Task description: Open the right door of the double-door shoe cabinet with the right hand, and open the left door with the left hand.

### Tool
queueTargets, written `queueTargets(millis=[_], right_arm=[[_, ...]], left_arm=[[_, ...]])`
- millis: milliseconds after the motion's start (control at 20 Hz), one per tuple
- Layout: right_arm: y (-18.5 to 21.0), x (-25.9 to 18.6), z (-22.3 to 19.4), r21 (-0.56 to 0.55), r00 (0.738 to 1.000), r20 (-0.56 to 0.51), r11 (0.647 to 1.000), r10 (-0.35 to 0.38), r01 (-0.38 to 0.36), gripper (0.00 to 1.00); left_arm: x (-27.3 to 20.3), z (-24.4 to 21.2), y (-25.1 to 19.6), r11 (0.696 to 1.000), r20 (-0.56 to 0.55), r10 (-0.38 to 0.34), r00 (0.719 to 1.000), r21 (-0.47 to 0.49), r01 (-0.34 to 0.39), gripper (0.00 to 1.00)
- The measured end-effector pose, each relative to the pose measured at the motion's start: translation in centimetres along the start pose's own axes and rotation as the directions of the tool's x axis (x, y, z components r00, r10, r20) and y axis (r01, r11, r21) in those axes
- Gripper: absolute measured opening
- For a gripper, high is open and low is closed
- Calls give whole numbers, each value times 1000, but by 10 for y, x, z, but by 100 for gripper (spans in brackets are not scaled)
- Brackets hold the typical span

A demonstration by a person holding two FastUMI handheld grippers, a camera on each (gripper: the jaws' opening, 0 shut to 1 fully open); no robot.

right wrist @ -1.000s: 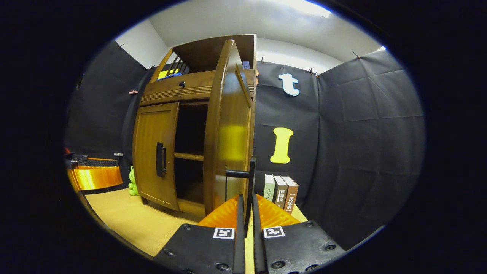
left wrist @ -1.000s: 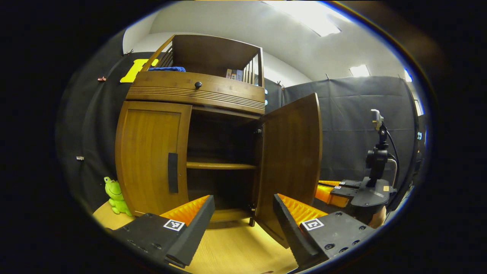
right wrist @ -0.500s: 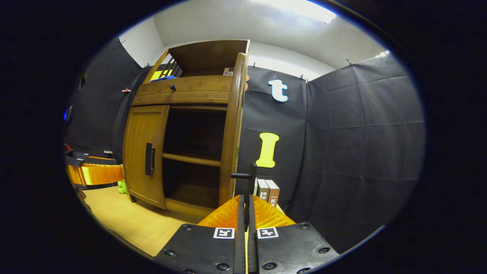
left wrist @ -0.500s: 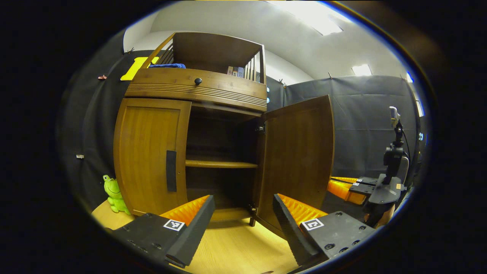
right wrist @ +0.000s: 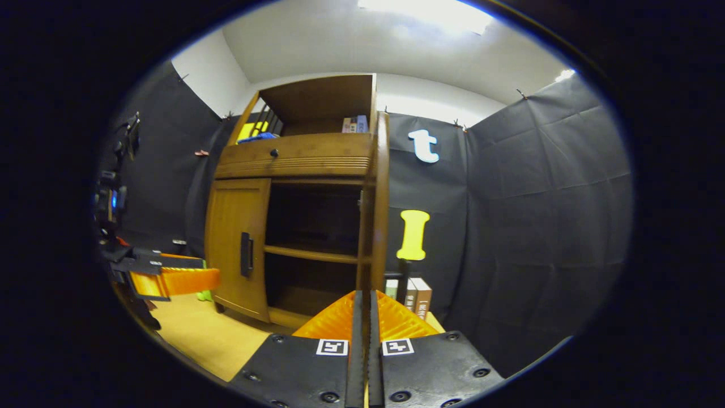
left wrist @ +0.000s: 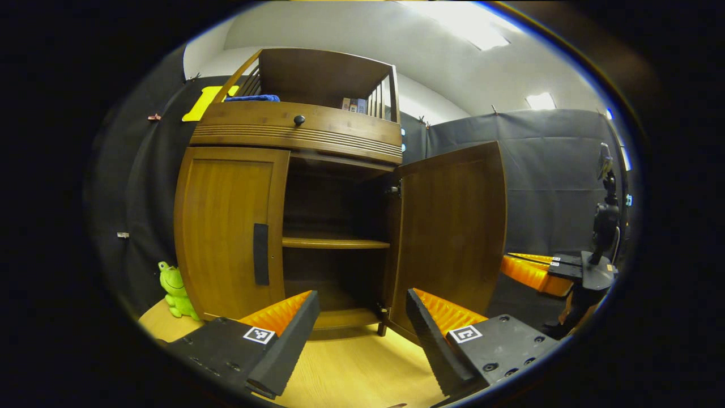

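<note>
At nine o'clock of the swung-wide right door, the left door stays closed before the gaping, empty left hand-held gripper, which could miss its slim handle; the right hand-held gripper looks pinched together, contents unclear.

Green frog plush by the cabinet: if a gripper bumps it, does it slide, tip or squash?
The frog plush looks soft, so it would probably squash rather than resist. It sits upright on smooth wood floor beside the closed left door, so a nudge likely topples or slides it. Probably light for its size.
</note>
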State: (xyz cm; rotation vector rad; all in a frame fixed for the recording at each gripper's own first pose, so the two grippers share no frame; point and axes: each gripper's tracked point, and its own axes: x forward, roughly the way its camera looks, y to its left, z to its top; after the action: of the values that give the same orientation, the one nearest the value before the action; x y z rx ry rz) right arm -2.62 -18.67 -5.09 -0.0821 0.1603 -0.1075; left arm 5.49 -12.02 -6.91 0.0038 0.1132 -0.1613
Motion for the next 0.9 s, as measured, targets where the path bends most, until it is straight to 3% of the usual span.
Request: queueTargets(millis=[50, 150, 400, 600, 900], right_arm=[[5, 1, 0, 6, 1000, -3, 1000, 22, -22, 8], [22, 5, -4, 7, 998, -11, 998, 69, -69, 16], [61, 20, -13, -1, 984, -18, 984, 177, -177, 100], [77, 29, -22, -27, 975, -19, 975, 221, -221, 97], [94, 47, -32, -10, 962, 2, 962, 271, -271, 97]], left_arm=[[1, 1, 6, 1000, 6, 17, 1000, 3, -17, 96], [8, 2, 27, 999, 32, 53, 998, 7, -54, 96], [46, 1, 83, 987, 52, 157, 986, 13, -157, 96], [83, 1, 122, 968, 90, 235, 968, 67, -241, 91], [134, -16, 158, 962, 89, 257, 962, 68, -263, 91]])
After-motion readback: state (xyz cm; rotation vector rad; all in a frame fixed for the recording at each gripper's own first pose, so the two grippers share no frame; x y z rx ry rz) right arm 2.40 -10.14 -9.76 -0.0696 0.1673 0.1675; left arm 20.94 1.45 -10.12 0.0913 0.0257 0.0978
